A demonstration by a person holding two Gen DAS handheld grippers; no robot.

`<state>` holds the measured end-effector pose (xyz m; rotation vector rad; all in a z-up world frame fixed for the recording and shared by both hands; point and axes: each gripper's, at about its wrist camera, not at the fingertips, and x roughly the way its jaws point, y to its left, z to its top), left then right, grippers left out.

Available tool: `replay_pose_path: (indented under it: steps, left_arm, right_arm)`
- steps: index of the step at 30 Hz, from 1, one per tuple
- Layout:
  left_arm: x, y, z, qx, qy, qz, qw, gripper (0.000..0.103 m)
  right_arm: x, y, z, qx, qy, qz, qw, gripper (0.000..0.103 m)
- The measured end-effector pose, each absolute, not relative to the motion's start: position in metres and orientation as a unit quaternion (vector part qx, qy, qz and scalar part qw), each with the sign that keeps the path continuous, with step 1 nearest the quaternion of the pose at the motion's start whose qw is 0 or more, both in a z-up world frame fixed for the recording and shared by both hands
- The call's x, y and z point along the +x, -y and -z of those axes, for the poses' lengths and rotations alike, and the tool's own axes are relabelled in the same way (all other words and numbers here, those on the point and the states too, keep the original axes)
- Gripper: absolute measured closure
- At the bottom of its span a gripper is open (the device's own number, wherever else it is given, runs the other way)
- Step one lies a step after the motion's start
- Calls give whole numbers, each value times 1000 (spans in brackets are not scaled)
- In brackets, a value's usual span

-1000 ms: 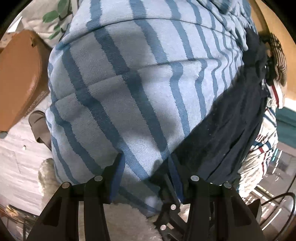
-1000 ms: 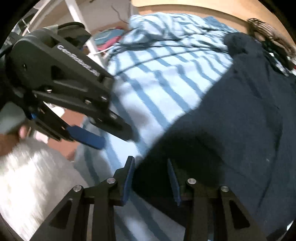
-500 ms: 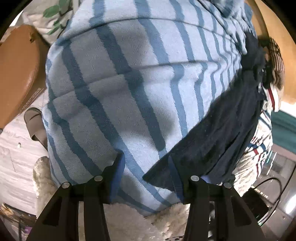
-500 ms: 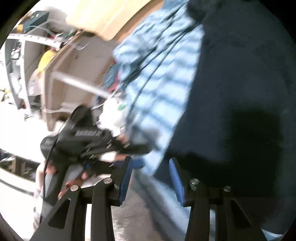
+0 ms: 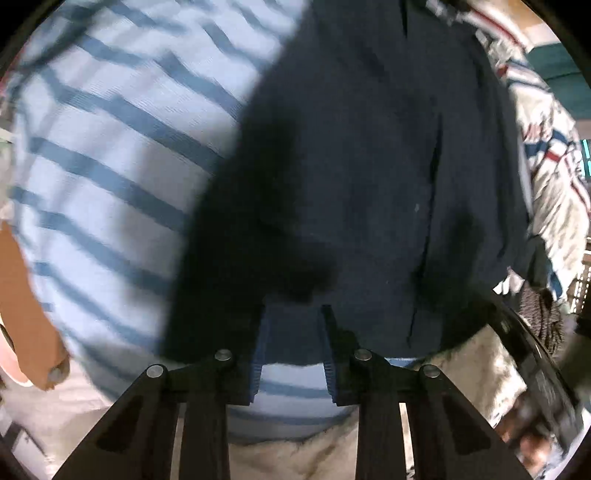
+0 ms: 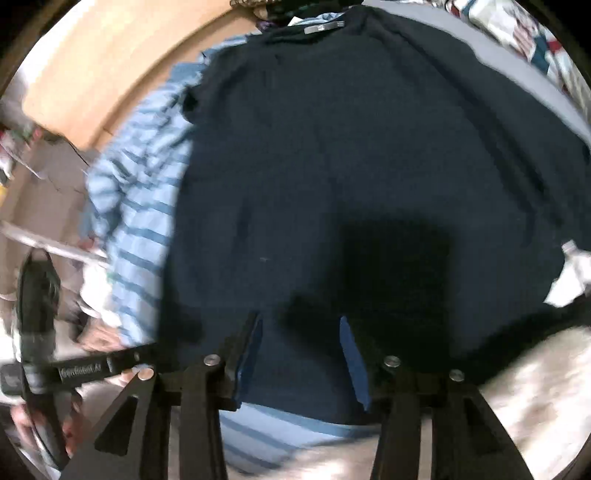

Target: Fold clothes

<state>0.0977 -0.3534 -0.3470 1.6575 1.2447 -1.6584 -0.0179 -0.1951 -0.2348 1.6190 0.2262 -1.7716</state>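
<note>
A dark navy top [image 5: 369, 166] lies spread flat on a light blue striped blanket [image 5: 110, 155]. In the right wrist view its collar label points away from me [image 6: 325, 27]. My left gripper [image 5: 294, 314] points down over the bottom hem, and its jaws are closing with navy cloth lying flat between them, pads not pressing. My right gripper [image 6: 300, 319] hovers over the same top [image 6: 351, 147] near the hem. Its jaws are opening, with cloth below them and nothing pinched. The black body of the left gripper [image 6: 85, 369] shows at the lower left of that view.
A white fluffy rug [image 5: 303, 454] lies below the blanket's edge. A patterned quilt [image 5: 550, 184] is bunched to the right and a dark knitted item [image 5: 539, 314] sits beside it. A tan wooden board [image 6: 110, 62] lies past the blanket [image 6: 144, 221]. A brown object [image 5: 22, 295] stands at left.
Both grippers swung sideways and rolled, from over the striped blanket's edge to over the navy top's hem. The left jaws narrowed, while the right jaws widened slightly.
</note>
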Motion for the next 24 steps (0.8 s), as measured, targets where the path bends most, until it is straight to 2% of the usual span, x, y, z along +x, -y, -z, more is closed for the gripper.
replay_pose_path:
  steps: [2, 7, 9, 10, 11, 12, 14, 16, 20, 24]
  left_arm:
    - [92, 346, 372, 628, -449, 582, 253, 76]
    - [88, 335, 378, 654, -412, 579, 260, 78]
    - [85, 326, 383, 675, -386, 576, 252, 78]
    - [83, 322, 384, 686, -373, 573, 249, 78]
    - [80, 317, 386, 697, -359, 570, 247, 78]
    - [77, 313, 388, 708, -345, 566, 245, 78]
    - [73, 304, 398, 745, -329, 534, 226, 78]
    - [71, 303, 396, 757, -327, 522, 218, 78]
    - [66, 315, 366, 699, -376, 569, 216, 78]
    - [60, 323, 370, 621, -455, 606, 199, 78]
  right_arm:
    - [-15, 194, 238, 631, -108, 671, 375, 55]
    - [6, 209, 267, 633, -190, 639, 394, 55]
    - [13, 216, 283, 634, -227, 630, 388, 63]
    - [12, 215, 286, 629, -242, 637, 374, 80]
    - [9, 212, 288, 633, -250, 640, 357, 90]
    - [6, 208, 288, 636, -257, 642, 341, 92]
    - [-2, 197, 286, 643, -271, 642, 318, 89]
    - [-11, 188, 277, 654, -242, 641, 321, 89]
    - [-26, 176, 253, 664, -157, 642, 349, 77]
    - [-28, 194, 245, 635, -174, 663, 358, 71]
